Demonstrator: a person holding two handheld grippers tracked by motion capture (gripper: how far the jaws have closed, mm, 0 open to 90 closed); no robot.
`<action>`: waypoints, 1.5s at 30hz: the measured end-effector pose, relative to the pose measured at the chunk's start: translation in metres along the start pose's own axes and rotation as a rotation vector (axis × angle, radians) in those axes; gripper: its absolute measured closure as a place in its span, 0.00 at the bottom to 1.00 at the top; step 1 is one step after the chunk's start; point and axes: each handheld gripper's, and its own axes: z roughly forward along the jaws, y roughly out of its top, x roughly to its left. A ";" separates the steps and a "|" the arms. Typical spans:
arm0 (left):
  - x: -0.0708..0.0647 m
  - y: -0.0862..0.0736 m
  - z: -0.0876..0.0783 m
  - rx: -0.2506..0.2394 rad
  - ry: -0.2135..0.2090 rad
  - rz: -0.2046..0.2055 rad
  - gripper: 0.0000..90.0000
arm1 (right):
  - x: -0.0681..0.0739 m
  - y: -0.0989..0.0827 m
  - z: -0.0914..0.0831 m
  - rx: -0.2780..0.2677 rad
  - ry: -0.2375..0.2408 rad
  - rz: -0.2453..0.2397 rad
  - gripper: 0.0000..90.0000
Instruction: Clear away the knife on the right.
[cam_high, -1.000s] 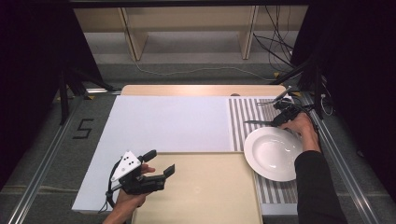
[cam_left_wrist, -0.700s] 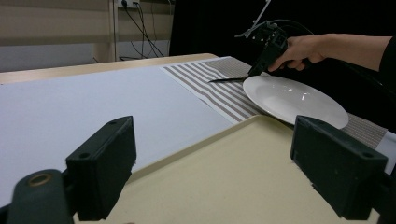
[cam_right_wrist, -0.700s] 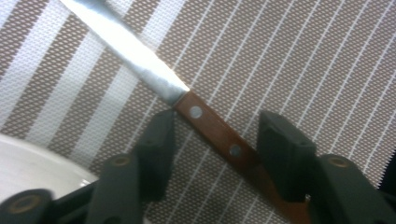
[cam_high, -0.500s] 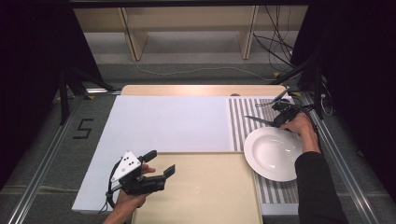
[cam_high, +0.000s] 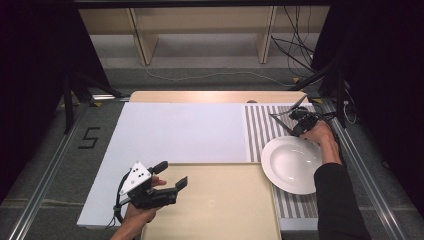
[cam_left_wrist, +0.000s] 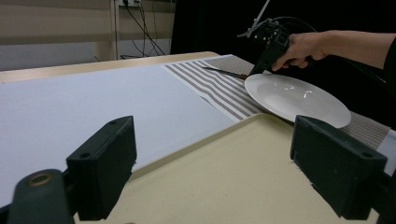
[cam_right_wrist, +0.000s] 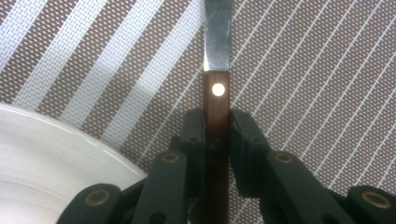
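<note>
While the left hand-held gripper (cam_high: 171, 175) hovers with jaws apart over a beige plastic tray (cam_high: 225, 210), the right hand-held gripper (cam_right_wrist: 216, 125) clamps a brown wooden-handled knife (cam_right_wrist: 217, 56) beside a round white ceramic plate (cam_high: 292, 164).

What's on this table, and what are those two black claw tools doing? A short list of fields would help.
Surface: white mat, striped mat at its right
Tray: beige tray, empty, nearest the person
Plate: white plate, empty, on the striped mat, its edge over the tray's corner
Knife: knife with a brown handle, over the striped mat beside the plate
Right gripper: right gripper, fingers shut on the knife handle
Left gripper: left gripper, fingers open, over the tray's left edge, holding nothing
</note>
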 end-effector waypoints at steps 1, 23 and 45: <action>0.000 0.000 0.000 0.002 0.001 0.000 0.16 | 0.002 0.000 0.000 0.002 -0.016 -0.027 0.86; 0.000 -0.001 0.002 0.010 0.007 0.000 0.16 | 0.027 -0.003 -0.060 -0.269 -0.167 -0.127 0.86; 0.002 0.000 -0.001 0.001 0.029 0.006 0.16 | 0.141 -0.067 -0.097 -0.477 -0.046 -0.274 0.86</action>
